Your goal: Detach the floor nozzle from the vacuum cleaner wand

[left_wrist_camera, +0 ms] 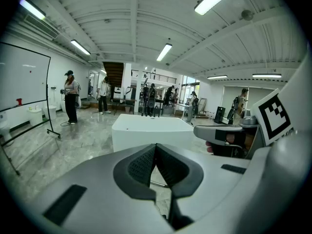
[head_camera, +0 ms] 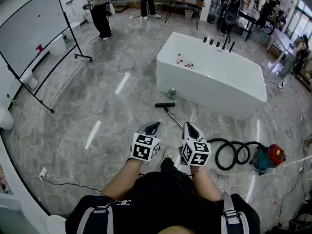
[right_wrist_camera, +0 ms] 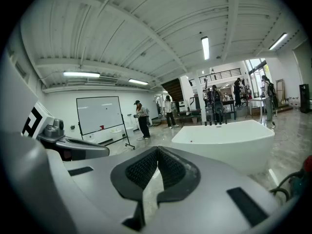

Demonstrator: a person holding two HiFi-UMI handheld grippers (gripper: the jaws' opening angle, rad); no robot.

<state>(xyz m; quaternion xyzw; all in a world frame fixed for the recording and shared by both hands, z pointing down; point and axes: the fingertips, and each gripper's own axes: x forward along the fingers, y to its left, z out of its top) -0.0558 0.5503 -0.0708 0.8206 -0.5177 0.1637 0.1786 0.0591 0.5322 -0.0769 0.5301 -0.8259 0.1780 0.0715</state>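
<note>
The work has not begun, in our judgement: the floor nozzle lies flat on the floor ahead of us, near the foot of the white bathtub. Its wand runs back from it toward our feet, and the black hose coils off to the red vacuum cleaner on our right. To do this step well, we think one tool should clamp the wand just behind the joint while the other takes the nozzle's neck. The pull should then run straight along the wand, not at an angle, so the fitting does not jam. We cannot make out a release catch from here, so we would look for one before pulling. The wand looks thin and smooth and may slip in a light hold. The left tool and the right tool are held side by side in front of our body, well short of the nozzle. Both tilt a little downward, with their marker cubes facing up toward us. Each has its jaws pressed together with nothing between them, so both must spread before any grasp.
</note>
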